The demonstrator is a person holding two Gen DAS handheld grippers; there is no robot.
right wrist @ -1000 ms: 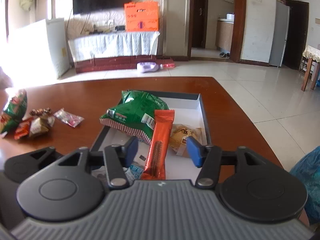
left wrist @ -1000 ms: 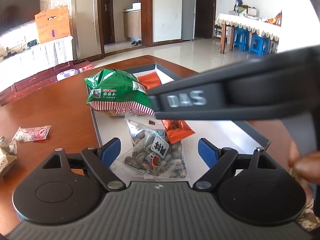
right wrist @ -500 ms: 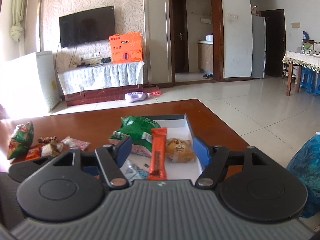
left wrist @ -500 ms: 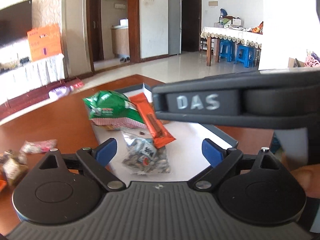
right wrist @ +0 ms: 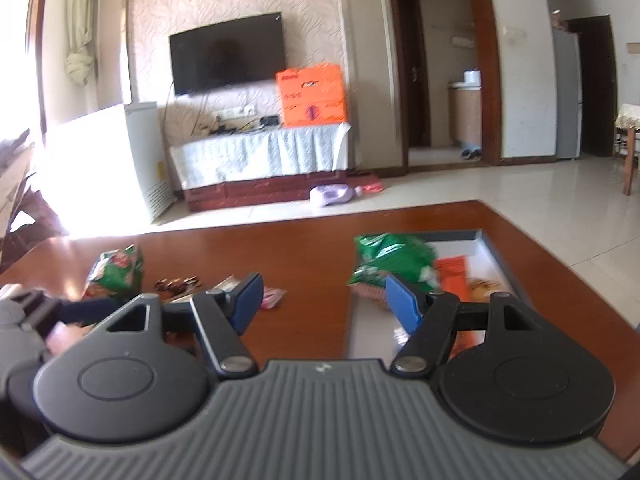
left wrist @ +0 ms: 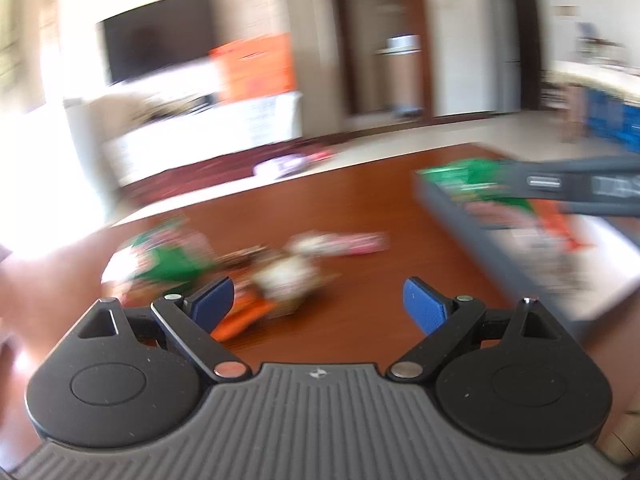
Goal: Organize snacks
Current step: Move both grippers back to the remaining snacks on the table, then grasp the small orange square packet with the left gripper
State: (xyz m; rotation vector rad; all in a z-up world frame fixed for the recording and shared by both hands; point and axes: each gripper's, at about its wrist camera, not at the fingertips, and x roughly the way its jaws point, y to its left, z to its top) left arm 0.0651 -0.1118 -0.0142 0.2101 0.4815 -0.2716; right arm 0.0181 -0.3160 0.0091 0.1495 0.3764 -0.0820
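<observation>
In the blurred left wrist view, my left gripper [left wrist: 318, 304] is open and empty over the brown table. Just beyond its left pad lies a loose pile: a green bag [left wrist: 160, 256], small wrapped snacks [left wrist: 280, 272] and a pink packet [left wrist: 352, 242]. The grey tray [left wrist: 480, 236] sits to the right, with a finger of the right gripper [left wrist: 580, 190] above it. My right gripper [right wrist: 326, 298] is open with nothing between its pads. Behind its right pad, the tray [right wrist: 492, 252] holds a green bag [right wrist: 394, 256], an orange packet [right wrist: 452, 270] and a bun [right wrist: 480, 288].
In the right wrist view the loose green bag [right wrist: 118, 272], dark sweets [right wrist: 176, 282] and pink packet [right wrist: 274, 296] lie at the table's left, with the left gripper's body [right wrist: 24, 320] near them. The table's far edge [right wrist: 320, 220] faces a TV stand.
The left gripper has swung left, from over the tray to the loose snack pile. The right gripper has drawn back and turned left with wider jaws; the orange packet stays in the tray.
</observation>
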